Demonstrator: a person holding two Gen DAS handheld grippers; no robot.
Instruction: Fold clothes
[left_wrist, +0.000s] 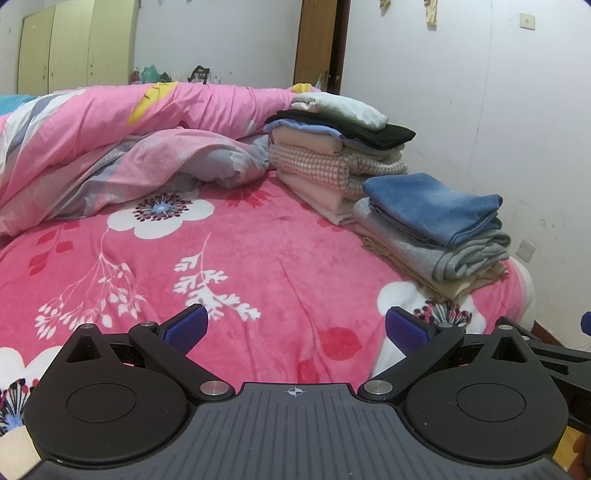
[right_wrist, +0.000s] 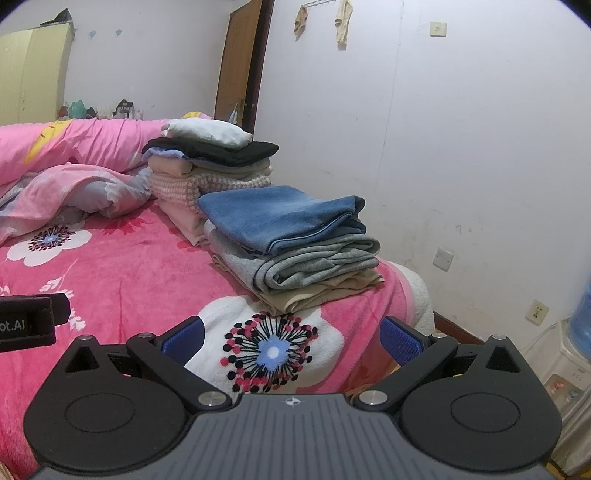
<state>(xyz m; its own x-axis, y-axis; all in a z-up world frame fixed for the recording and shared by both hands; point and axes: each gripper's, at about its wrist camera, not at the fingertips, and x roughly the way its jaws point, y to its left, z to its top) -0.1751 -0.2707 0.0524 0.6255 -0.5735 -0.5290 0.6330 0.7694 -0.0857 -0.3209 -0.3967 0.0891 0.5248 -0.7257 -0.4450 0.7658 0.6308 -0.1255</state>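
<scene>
- Landmark: pink floral blanket (left_wrist: 258, 258) spread over the bed, white flowers printed on it.
- Far left of the blanket: crumpled pink-grey duvet (left_wrist: 110, 147), bunched in a heap, unfolded.
- Left gripper (left_wrist: 295, 332) hovers over the blanket's near edge, jaws wide apart, blue pads (left_wrist: 186, 326) empty, nothing between them.
- Right of the duvet, on the blanket's far side: tall stack of folded clothes (left_wrist: 332, 155); white piece on top, black under it, then blue, cream, pink check, pale pink at the base.
- Just in front of the tall stack, touching it, near the blanket's right edge: short stack (right_wrist: 295, 251); blue towel (right_wrist: 280, 218) on top, grey garment (right_wrist: 317, 266) in the middle, beige garment (right_wrist: 321, 291) at the bottom.
- Right gripper (right_wrist: 291, 338) hangs above the blanket's white flower, just before the short stack, jaws spread open, holding nothing.
- Right of the blanket, past the bed: white wall (right_wrist: 461, 147) and a water dispenser (right_wrist: 569, 354).
- No containers seen.
</scene>
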